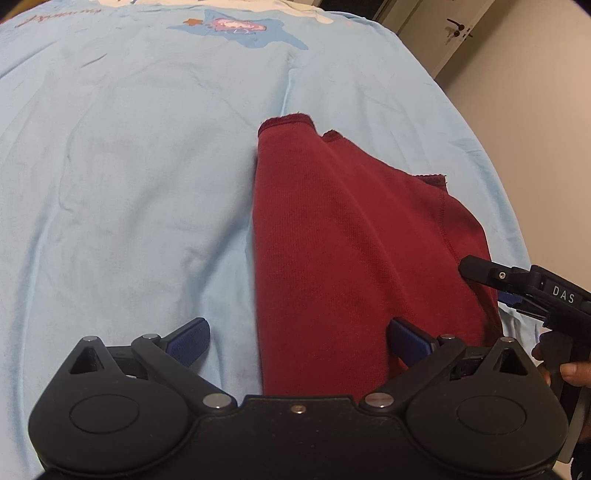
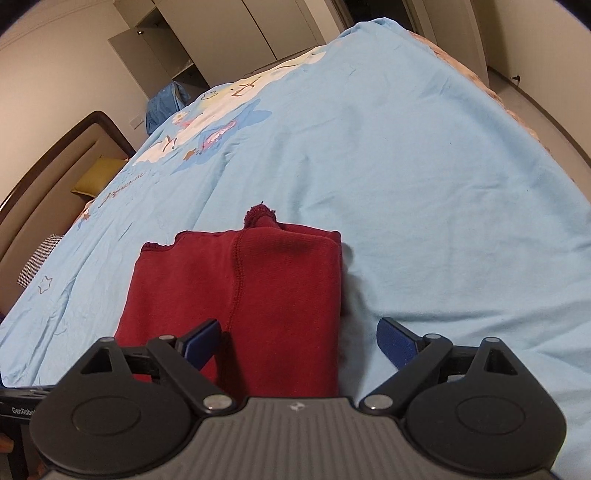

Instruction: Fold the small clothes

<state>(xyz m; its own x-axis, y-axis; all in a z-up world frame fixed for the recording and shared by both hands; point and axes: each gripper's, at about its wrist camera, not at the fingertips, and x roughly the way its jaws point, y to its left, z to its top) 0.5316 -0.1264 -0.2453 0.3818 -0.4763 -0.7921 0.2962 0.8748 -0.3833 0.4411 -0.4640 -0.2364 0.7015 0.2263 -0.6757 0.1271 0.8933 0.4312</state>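
Note:
A small dark red knit garment [image 1: 347, 236] lies partly folded on a light blue bedsheet [image 1: 129, 166]. My left gripper [image 1: 297, 343] is open, its blue pads straddling the garment's near left edge. The right gripper shows in the left wrist view at the right [image 1: 517, 284], at the garment's right edge. In the right wrist view the garment [image 2: 258, 288] lies straight ahead, a seam running down its middle and a cuff poking out at its far end. My right gripper [image 2: 299, 343] is open over the garment's near edge, holding nothing.
The bedsheet [image 2: 406, 166] has a cartoon print [image 2: 207, 125] toward the far end. A dark wooden headboard [image 2: 55, 158] with a yellow pillow [image 2: 99, 177] stands at left. White wardrobes [image 2: 221, 37] and a door [image 1: 458, 29] line the walls. The bed's edge drops off at right [image 1: 517, 221].

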